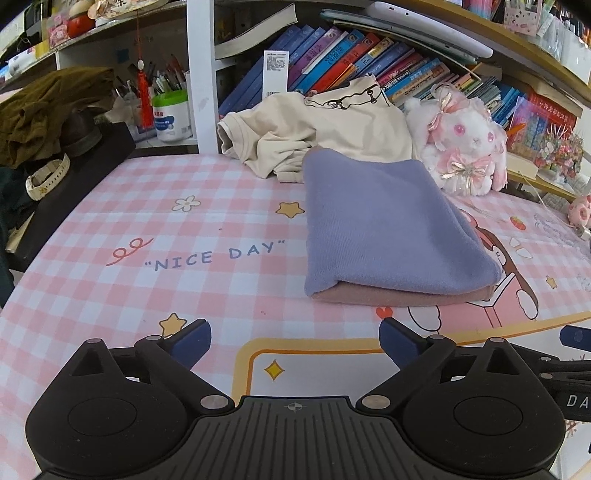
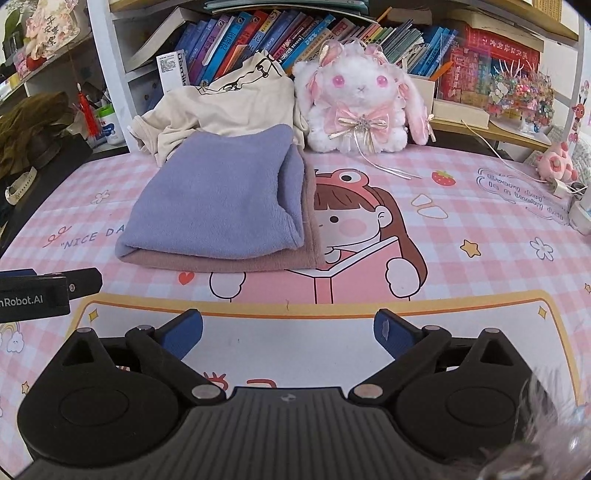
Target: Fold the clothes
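Note:
A folded blue-purple garment (image 1: 388, 221) (image 2: 218, 199) lies on top of a folded dusty-pink one (image 1: 399, 297) (image 2: 258, 260) on the pink checked mat (image 1: 155, 229) (image 2: 480, 221). Behind the stack lies a crumpled cream shirt (image 1: 325, 125) (image 2: 229, 103) with a paper tag. My left gripper (image 1: 295, 341) hovers over the mat in front of the stack, open, nothing between its blue pads. My right gripper (image 2: 288, 332) is also open and empty, in front of the stack. The left gripper's finger (image 2: 51, 288) shows at the left edge of the right wrist view.
A white and pink plush rabbit (image 1: 465, 147) (image 2: 362, 107) sits behind the stack against rows of books (image 1: 351, 62) (image 2: 258, 33). An olive cloth heap (image 1: 48, 107), a watch (image 1: 46, 179) and a pen pot (image 1: 171, 114) are at the left. A small pink toy (image 2: 556, 162) and cables lie at the right.

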`<state>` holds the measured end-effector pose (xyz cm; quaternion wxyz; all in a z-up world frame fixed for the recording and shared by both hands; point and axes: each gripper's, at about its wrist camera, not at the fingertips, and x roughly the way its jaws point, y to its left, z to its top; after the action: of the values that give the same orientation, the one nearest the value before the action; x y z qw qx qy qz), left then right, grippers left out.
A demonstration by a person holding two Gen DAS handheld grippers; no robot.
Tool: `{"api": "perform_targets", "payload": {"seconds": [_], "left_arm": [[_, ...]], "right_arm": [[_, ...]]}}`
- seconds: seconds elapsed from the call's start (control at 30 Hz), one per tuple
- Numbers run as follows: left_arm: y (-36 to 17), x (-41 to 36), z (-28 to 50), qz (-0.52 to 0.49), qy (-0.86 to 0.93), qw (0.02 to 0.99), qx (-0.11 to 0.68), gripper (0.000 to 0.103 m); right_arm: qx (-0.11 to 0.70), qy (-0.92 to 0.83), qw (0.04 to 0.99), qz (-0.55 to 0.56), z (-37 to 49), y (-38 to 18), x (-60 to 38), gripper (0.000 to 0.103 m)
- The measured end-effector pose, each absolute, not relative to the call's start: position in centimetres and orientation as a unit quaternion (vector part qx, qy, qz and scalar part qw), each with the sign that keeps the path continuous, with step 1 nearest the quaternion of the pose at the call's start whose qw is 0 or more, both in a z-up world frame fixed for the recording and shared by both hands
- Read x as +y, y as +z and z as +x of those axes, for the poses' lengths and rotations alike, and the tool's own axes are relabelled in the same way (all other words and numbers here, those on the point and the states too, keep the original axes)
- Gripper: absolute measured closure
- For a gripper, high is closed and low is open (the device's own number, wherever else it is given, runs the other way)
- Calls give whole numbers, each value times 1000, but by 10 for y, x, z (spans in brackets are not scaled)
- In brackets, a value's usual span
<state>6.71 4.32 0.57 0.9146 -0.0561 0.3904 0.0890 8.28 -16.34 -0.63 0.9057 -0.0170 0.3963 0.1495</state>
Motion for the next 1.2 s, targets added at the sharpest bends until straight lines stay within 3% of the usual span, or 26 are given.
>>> {"api": "perform_targets", "payload": {"seconds": [1.2], "left_arm": [[5, 40, 72, -28, 68, 914, 400, 4]], "right_arm": [[408, 147, 901, -16, 92, -12, -159, 2]]}}
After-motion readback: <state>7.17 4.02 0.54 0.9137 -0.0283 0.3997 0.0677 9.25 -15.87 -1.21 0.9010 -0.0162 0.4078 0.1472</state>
